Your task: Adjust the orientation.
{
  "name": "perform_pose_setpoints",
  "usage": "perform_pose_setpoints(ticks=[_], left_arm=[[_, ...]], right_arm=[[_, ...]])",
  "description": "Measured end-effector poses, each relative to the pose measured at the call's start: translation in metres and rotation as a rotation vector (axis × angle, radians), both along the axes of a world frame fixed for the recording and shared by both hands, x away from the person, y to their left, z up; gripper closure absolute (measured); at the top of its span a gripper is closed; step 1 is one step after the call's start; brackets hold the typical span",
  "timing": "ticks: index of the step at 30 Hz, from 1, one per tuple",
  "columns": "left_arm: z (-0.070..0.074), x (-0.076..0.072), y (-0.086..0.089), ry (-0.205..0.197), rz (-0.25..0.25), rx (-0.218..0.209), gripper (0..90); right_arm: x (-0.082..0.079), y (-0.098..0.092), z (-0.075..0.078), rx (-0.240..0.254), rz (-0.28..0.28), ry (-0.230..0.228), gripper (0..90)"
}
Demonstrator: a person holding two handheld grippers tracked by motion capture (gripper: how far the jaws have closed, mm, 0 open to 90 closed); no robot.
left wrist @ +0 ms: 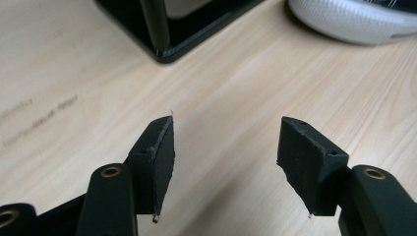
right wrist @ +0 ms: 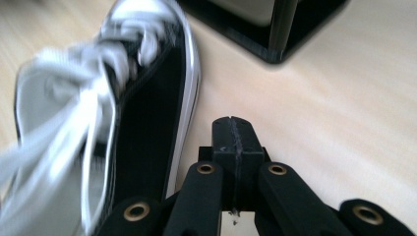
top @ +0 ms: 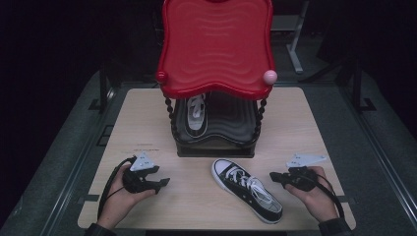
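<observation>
One sneaker shelved, one still waiting on the table

One sneaker [top: 196,116] is sitting on the rack's lower shelf [top: 231,133]; the second sneaker [top: 247,188] is lying between the grippers, untouched. The left gripper [top: 163,183] is gaping empty, the right gripper [top: 273,177] is pressed closed on nothing.

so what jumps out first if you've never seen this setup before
The big glossy red shelf top of the rack at the far side of the table grabs the eye, with a sneaker tucked on the dark tier beneath it. In front of the rack, a black-and-white sneaker lies on the bare wood between the two grippers: the left gripper open and empty, the right gripper shut beside the shoe.
</observation>
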State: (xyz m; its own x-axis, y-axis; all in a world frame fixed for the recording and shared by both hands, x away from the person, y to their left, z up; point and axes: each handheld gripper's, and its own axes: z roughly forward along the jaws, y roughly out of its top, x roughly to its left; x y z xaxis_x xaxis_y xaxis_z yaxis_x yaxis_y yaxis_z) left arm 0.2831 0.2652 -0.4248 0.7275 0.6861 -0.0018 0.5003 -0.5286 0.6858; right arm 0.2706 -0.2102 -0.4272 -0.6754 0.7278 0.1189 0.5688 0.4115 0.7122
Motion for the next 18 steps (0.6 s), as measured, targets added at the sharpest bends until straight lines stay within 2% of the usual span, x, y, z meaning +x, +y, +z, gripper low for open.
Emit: perform_pose_setpoints(ticks=[4,9,10,12,14,18], left_arm=[[-0.008,0.001,0.001,0.03,0.003,0.015,39.2],[-0.01,0.003,0.0,0.037,0.006,0.018,39.3],[-0.011,0.003,0.0,0.036,0.007,0.02,39.3],[-0.011,0.003,0.0,0.039,0.007,0.017,39.5],[-0.011,0.003,-0.001,0.041,0.0,0.021,39.5],[-0.011,0.002,-0.005,0.042,-0.01,0.019,39.6]], right_arm=[[-0.01,-0.004,-0.012,-0.033,0.022,0.065,89.9],[-0.016,0.0,-0.022,-0.048,0.083,0.127,89.9],[-0.015,0.001,-0.023,-0.045,0.103,0.135,89.9],[-0.015,0.002,-0.022,-0.054,0.112,0.135,90.0],[-0.015,0.002,-0.023,-0.043,0.125,0.157,90.0],[-0.018,0.006,-0.022,-0.043,0.162,0.16,90.0]])
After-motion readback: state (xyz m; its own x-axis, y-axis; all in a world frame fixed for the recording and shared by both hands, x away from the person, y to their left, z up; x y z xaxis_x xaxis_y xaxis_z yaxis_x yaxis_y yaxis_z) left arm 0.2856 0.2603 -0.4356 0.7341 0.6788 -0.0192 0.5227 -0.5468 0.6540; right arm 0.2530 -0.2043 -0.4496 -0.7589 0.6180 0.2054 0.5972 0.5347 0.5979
